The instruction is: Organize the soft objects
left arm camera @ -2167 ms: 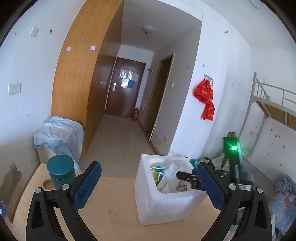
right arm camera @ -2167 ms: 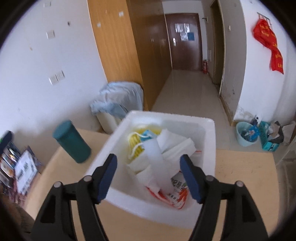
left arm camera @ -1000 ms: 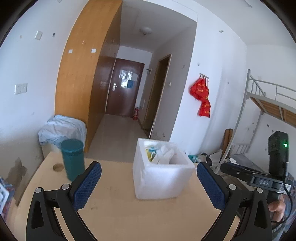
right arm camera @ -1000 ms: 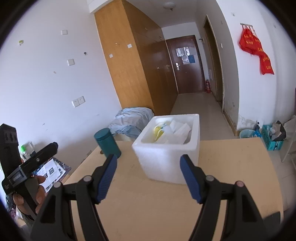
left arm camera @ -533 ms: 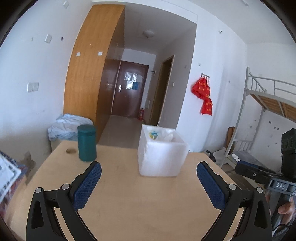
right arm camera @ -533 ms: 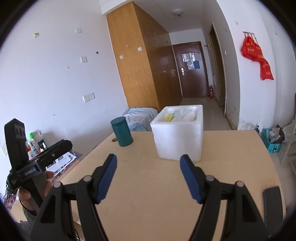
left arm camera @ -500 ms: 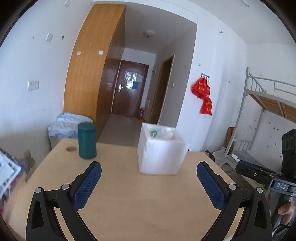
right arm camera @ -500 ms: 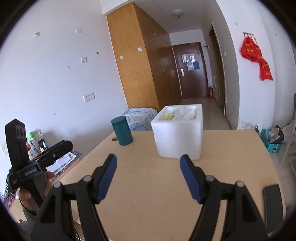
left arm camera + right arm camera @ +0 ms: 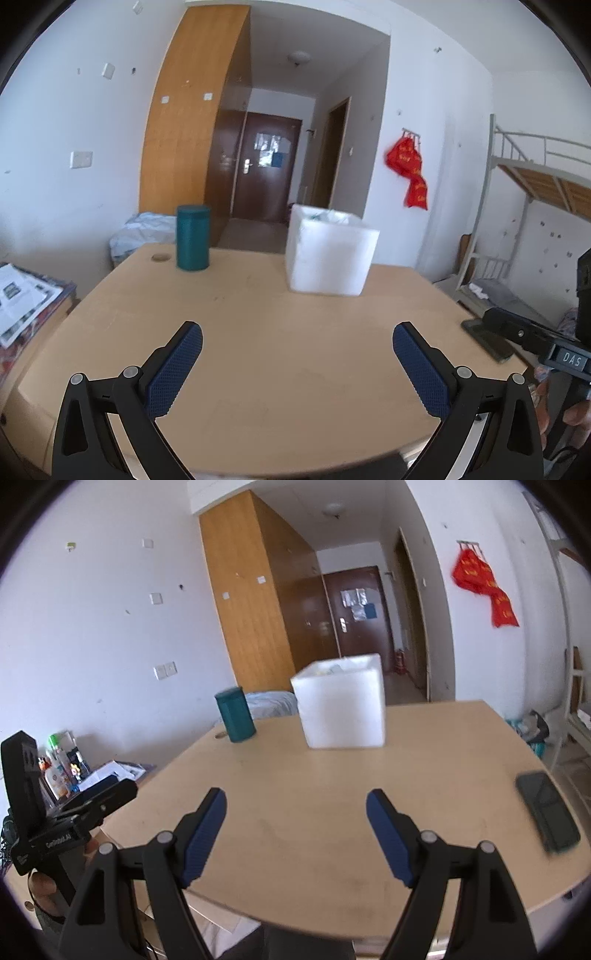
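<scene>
Two hand-held grippers are seen low over the near edge of the table [image 9: 280,354], both well apart from the white foam box [image 9: 330,254] that stands toward the far side. Soft things are packed in that box, only their pale tops showing above the rim [image 9: 338,669]; what they are cannot be told from here. Nothing soft is seen lying loose on the bare tabletop, so the sorting is judged to be done or nearly so, and the step in hand is judged to be a drawing away from the box.

To do it well, the withdrawal should be kept level and clear of the table edge, and the dark phone [image 9: 548,810] lying near the right corner should be avoided. The green canister [image 9: 192,238], standing upright left of the box, should be left undisturbed.

On the left hand-held gripper [image 9: 297,363] the jaws are held wide with nothing between them. On the right hand-held gripper [image 9: 295,830] the jaws have just been opening, and they too are empty.
</scene>
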A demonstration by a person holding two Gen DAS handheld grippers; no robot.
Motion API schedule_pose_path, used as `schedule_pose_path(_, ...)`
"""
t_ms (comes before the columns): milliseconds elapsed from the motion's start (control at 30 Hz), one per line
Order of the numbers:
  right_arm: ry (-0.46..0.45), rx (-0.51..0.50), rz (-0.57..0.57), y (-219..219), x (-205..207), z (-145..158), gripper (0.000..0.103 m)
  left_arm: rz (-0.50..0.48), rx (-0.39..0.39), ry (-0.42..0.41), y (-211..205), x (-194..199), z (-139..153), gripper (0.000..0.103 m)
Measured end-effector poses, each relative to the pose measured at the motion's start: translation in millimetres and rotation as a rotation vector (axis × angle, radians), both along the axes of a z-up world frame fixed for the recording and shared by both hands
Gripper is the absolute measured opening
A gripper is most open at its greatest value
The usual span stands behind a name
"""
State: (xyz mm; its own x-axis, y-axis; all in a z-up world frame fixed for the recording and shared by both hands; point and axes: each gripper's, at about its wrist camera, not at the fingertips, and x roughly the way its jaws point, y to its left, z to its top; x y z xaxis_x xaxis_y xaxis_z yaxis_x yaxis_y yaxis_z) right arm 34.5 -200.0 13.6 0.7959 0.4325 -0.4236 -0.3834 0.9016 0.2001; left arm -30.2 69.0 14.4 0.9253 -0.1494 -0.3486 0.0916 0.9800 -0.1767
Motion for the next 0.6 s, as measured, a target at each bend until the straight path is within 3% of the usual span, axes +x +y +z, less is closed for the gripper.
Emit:
schedule_pose_path(133, 0.056, -0.029, -0.020, 2, -3, -16, 0.083, -0.010, 0.020, 0.048, -5, -9, -18, 0.103)
schedule_pose_path(233, 0.043, -0.024, -0.033, -2, -10, -15, 0.083, -0.015, 0.037, 0.047, -11, -16, -24, 0.103)
schedule_pose_path(600, -0.054, -0.041, -0.066, -4, -43, -9, 0.083, 0.020, 0.054, -0.056, -15, -39, -20, 0.103)
